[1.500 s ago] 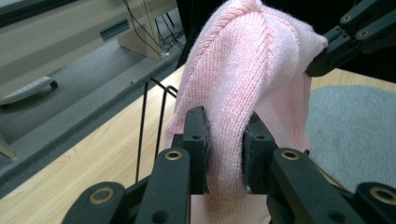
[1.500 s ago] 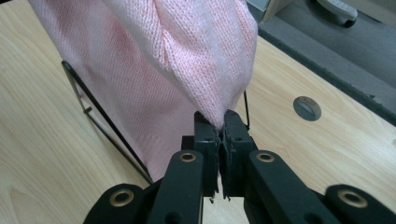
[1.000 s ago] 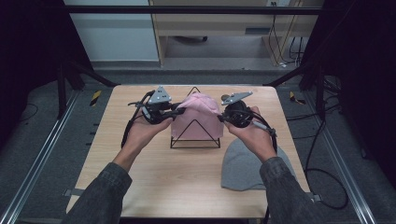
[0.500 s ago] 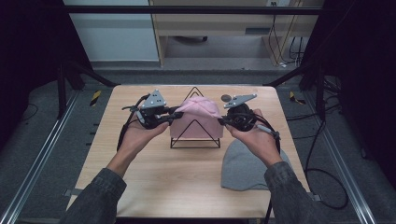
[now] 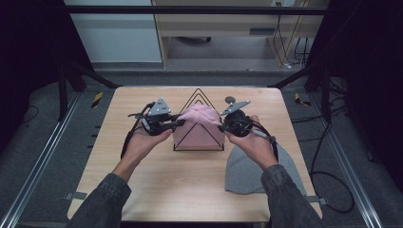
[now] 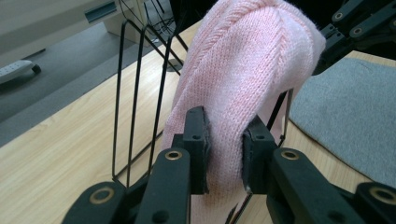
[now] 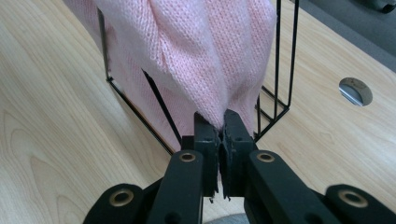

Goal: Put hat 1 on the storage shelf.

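While we hold a black two-jaw gripper in each hand over the pale wooden table (image 5: 142, 190), both of them grip the pink knitted beanie (image 5: 198, 127) that drapes over the black wire triangular stand (image 5: 198, 97) at the middle of the tabletop. Our left gripper (image 5: 179, 123) reaches in from the left side of the stand; in the left gripper view its jaws stand a little apart with a thick fold of the pink knit between them, and both pads (image 6: 198, 140) press into the wool. Our right gripper (image 5: 221, 127) comes in from the opposite side; in the right gripper view its jaws are drawn almost together, pinching a thin edge of the same beanie (image 7: 196, 56) right at their tips (image 7: 222, 128). We see the hat bunched over the top of the wire frame, its lower part hanging down inside the triangle. A grey knitted beanie (image 5: 252, 166) lies flat on the table just to the right of the stand, under our right forearm. Near the far edge of the table a small round metal-rimmed hole (image 7: 356, 91) sits in the wood.
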### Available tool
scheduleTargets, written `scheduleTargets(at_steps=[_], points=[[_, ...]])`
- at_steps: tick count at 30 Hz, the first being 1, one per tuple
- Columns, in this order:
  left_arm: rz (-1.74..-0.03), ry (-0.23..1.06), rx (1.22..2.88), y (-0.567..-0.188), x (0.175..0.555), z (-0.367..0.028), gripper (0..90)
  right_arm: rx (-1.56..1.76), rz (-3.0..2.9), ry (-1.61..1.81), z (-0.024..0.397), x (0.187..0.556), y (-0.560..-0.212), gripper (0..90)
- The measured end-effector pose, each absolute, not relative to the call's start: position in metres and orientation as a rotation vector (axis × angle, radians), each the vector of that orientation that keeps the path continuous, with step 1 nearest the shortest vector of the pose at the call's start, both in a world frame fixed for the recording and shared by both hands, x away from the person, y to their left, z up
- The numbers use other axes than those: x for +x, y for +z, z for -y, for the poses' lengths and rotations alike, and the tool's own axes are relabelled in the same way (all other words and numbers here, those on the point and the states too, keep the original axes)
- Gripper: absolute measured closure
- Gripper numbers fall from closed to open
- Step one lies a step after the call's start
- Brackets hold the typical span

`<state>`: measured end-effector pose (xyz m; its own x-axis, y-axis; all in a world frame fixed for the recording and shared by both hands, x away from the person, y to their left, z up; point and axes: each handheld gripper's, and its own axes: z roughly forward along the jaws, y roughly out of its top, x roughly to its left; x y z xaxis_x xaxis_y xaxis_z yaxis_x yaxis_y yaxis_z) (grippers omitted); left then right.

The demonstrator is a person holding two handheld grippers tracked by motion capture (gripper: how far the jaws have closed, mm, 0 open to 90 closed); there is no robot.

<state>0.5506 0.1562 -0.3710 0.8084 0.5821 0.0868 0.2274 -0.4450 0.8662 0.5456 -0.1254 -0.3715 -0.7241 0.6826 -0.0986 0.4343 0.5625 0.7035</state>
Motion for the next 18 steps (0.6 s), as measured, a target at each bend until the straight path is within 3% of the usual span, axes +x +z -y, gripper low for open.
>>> scheduleTargets(at_steps=[13, 18], points=[[-0.62, 0.47, 2.023, -0.382, 0.548, -0.157, 64.5, 0.917, -2.454, 0.927, 0.125, 0.544, -0.385, 85.1], [-0.632, 0.457, 1.998, -0.38, 0.544, -0.161, 54.4, 0.917, -2.438, 0.949, 0.127, 0.538, -0.384, 70.8]])
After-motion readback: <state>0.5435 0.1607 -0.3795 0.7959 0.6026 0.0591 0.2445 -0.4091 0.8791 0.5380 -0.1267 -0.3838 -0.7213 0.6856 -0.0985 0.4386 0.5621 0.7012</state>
